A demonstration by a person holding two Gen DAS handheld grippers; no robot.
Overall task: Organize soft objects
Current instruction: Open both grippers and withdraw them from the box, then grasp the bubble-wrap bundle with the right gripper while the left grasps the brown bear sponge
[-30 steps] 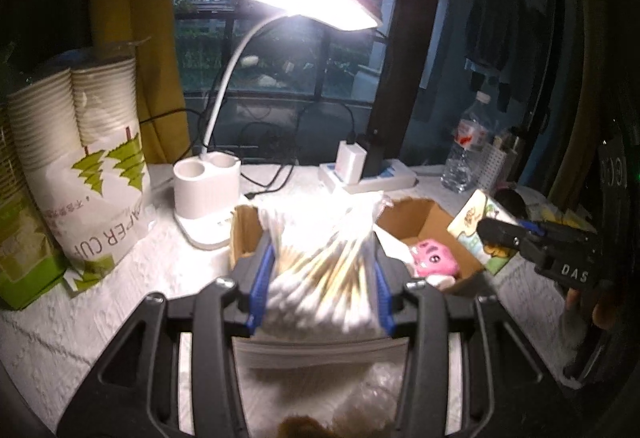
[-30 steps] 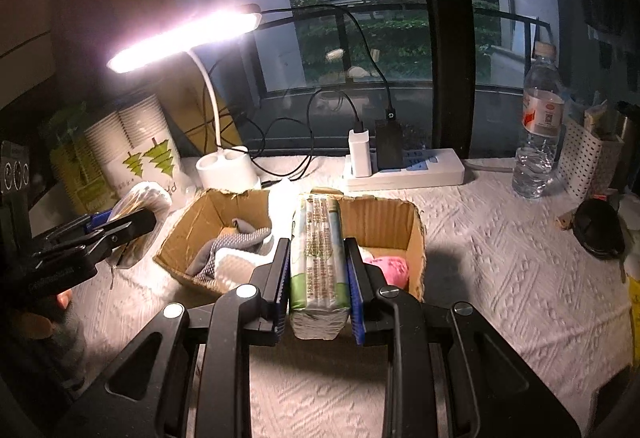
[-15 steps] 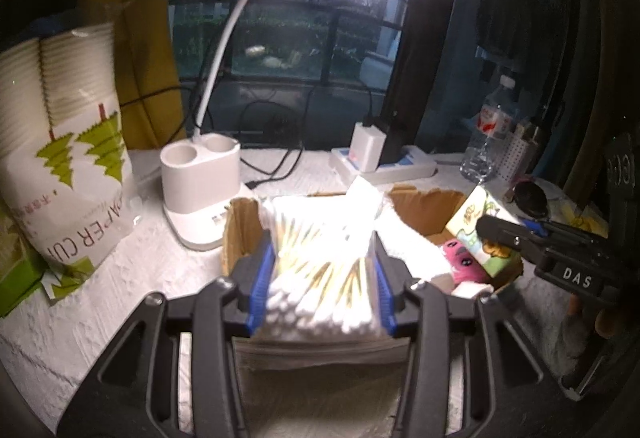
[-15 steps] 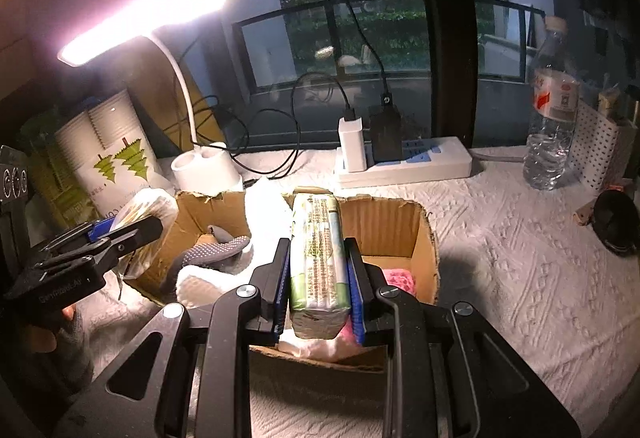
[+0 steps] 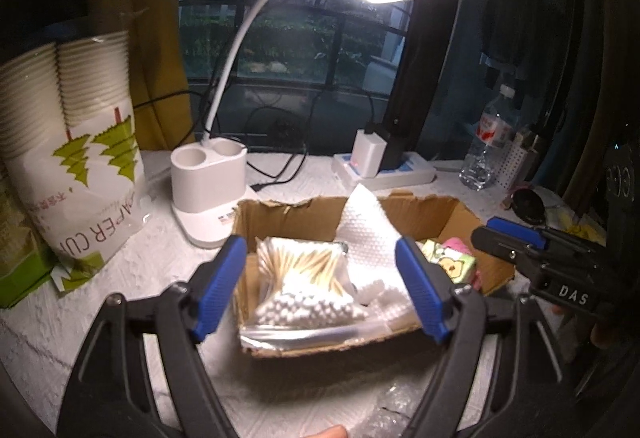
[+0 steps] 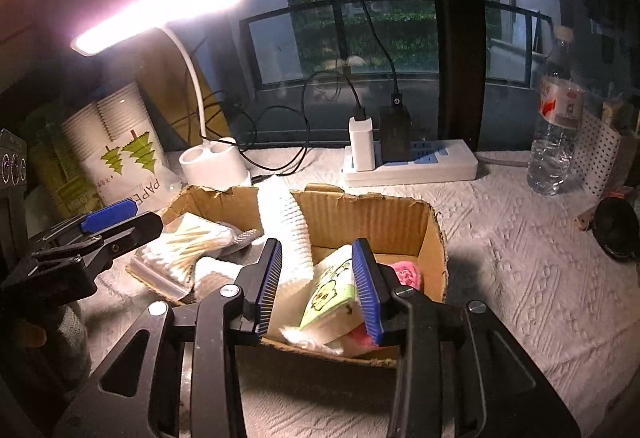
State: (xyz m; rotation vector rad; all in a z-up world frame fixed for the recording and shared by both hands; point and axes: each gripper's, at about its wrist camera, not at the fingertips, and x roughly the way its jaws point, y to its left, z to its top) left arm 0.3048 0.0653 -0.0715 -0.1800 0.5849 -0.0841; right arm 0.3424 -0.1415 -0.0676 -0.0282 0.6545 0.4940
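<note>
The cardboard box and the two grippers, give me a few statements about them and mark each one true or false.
1. The left gripper is open. True.
2. The bag of cotton swabs lies inside the cardboard box. True.
3. The right gripper is clamped on the green tissue pack. False: its jaws are open and the pack rests in the box.
4. The desk lamp is switched off. False: it shines brightly.
5. The water bottle stands inside the box. False: it stands on the table, apart from the box.
</note>
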